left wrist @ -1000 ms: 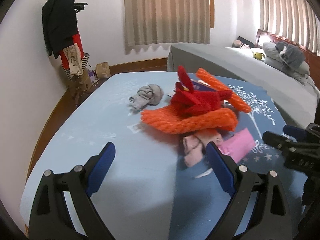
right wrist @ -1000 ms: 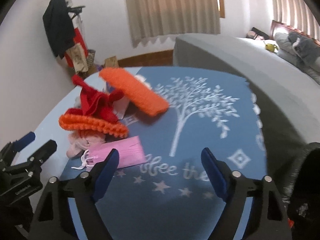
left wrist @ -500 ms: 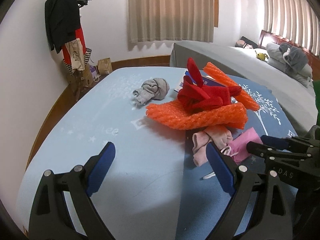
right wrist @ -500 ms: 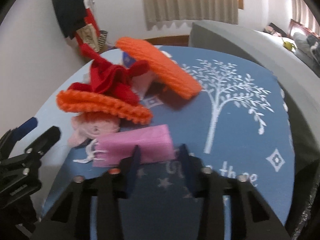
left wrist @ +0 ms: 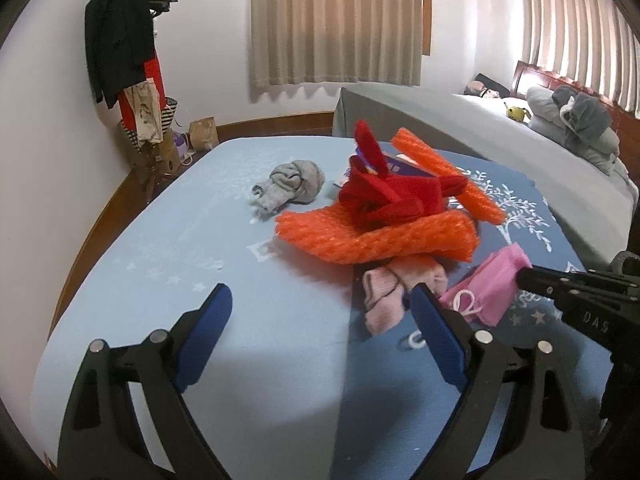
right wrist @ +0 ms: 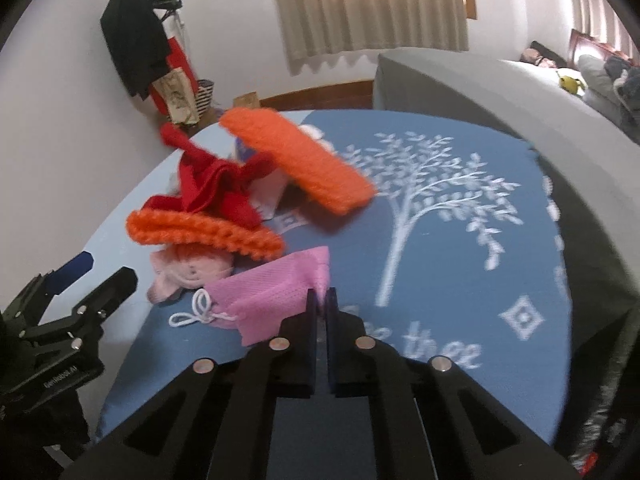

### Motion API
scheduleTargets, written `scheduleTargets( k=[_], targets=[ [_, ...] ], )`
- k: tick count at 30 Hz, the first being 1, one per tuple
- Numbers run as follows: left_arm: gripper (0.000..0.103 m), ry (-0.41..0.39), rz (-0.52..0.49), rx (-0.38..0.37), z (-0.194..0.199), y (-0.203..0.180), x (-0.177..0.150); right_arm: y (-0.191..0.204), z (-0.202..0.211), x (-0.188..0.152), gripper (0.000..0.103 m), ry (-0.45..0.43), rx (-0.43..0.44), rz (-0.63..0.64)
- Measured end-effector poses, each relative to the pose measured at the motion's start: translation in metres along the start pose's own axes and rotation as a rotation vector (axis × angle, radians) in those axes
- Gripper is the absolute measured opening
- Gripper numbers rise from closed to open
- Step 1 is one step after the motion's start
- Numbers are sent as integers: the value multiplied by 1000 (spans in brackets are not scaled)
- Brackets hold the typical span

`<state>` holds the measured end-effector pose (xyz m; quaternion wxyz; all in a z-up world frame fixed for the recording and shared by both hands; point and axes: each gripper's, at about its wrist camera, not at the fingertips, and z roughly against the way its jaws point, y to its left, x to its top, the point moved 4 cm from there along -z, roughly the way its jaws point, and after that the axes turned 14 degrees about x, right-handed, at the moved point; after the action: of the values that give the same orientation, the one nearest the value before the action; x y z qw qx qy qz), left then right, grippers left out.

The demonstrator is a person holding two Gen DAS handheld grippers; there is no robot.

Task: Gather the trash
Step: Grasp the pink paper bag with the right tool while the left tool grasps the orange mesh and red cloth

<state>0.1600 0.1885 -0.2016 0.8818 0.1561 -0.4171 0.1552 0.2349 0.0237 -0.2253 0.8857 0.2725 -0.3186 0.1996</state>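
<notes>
Closer in on the pile than a second ago, the right tool (right wrist: 319,300), with jaws that have just been closing and now clench on the near edge of the pink face mask (right wrist: 276,292); pinched at the hem rather than mid-body, probably because thin fabric lying flat offers only an edge to bite on; seen also from the left wrist view, where the black fingers reach the mask's right end (left wrist: 490,280). Unmoved meanwhile, the left tool (left wrist: 320,320); released, jaws wide, nothing between them; held low over the light-blue half of the blanket (left wrist: 160,264), apparently waiting its turn.

Mask itself lying on the dark-blue half with the white tree print, its white ear loop (right wrist: 196,312) trailing loose toward the left; touching or just beside a pink sock (right wrist: 188,272), which sits partly under the orange foam netting (right wrist: 200,232); worth watching that the loop does not drag the sock along on lifting.

Piled together for sorting, it seems: red cloth (right wrist: 216,184) draped on top of the orange netting, a second orange piece (right wrist: 296,160) propped behind, a balled grey sock (left wrist: 292,184) apart on the far left side. Mask a fair first pick as trash, being outermost and unburied; no bin or bag clearly visible in either view, so destination cannot be told.
</notes>
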Motion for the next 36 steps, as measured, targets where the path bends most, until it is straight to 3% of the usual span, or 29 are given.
scheduleTargets(
  k=[12, 19, 23, 32, 36],
  targets=[
    [81, -71, 22, -68, 2, -30, 51, -31, 37, 35, 4, -74, -82, -8],
    [76, -90, 82, -153, 8, -40, 79, -29, 39, 41, 4, -89, -79, 9],
    [78, -119, 62, -144, 16, -44, 86, -30, 36, 43, 4, -87, -76, 14],
    [77, -22, -10, -82, -28, -57, 66, -33, 36, 47, 4, -99, -64, -1],
    [69, 22, -24, -94, -43, -63, 60, -33, 37, 49, 4, -98, -63, -1]
  ],
)
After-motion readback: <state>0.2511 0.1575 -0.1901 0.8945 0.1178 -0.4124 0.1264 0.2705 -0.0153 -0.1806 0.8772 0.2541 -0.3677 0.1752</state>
